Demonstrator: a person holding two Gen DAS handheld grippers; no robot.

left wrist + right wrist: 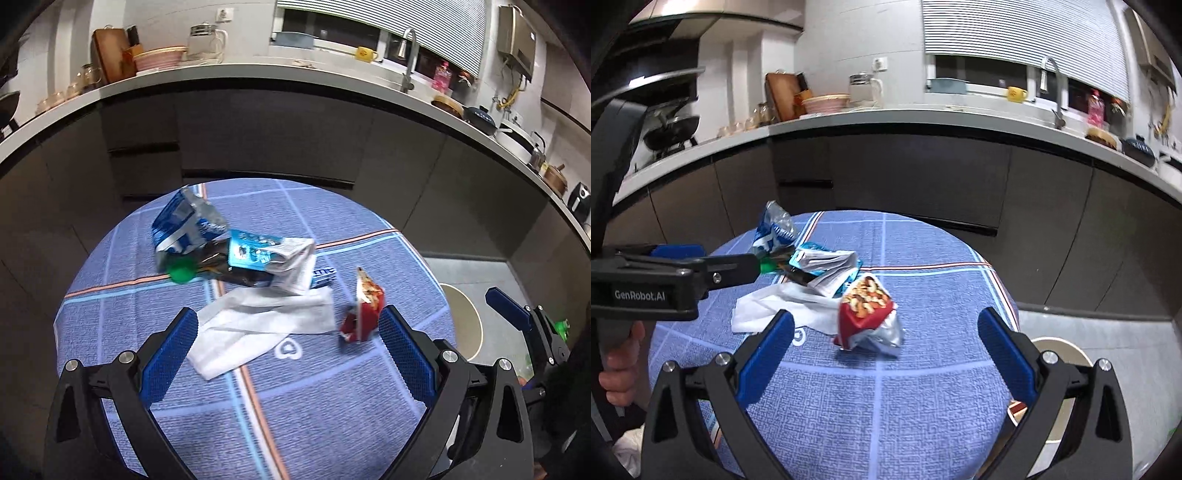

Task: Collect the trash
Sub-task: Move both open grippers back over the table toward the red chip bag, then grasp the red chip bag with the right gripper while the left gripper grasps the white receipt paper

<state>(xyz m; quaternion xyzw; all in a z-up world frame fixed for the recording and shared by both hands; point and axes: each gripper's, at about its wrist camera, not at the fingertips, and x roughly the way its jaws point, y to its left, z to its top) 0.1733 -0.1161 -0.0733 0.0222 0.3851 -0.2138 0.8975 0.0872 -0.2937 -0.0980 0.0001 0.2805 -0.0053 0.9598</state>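
Note:
A round table under a blue checked cloth point(332, 406) holds a heap of trash. My left gripper point(288, 325) hovers open above a crumpled white tissue point(266, 321). Behind the tissue lie a teal wrapper point(249, 254), a blue-and-silver snack bag point(186, 225) and a green bottle cap point(181, 274). A red nut bag point(868, 314) stands crumpled in the middle of the right wrist view, just beyond my open right gripper point(888, 323). The same red nut bag point(364, 310) sits by the left gripper's right finger. Neither gripper holds anything.
Dark cabinets point(277, 140) under a cluttered white counter point(258, 72) curve behind the table. A round beige object point(465, 325) stands on the grey floor to the table's right. A hand point(620, 362) holds the left gripper's handle at the left edge.

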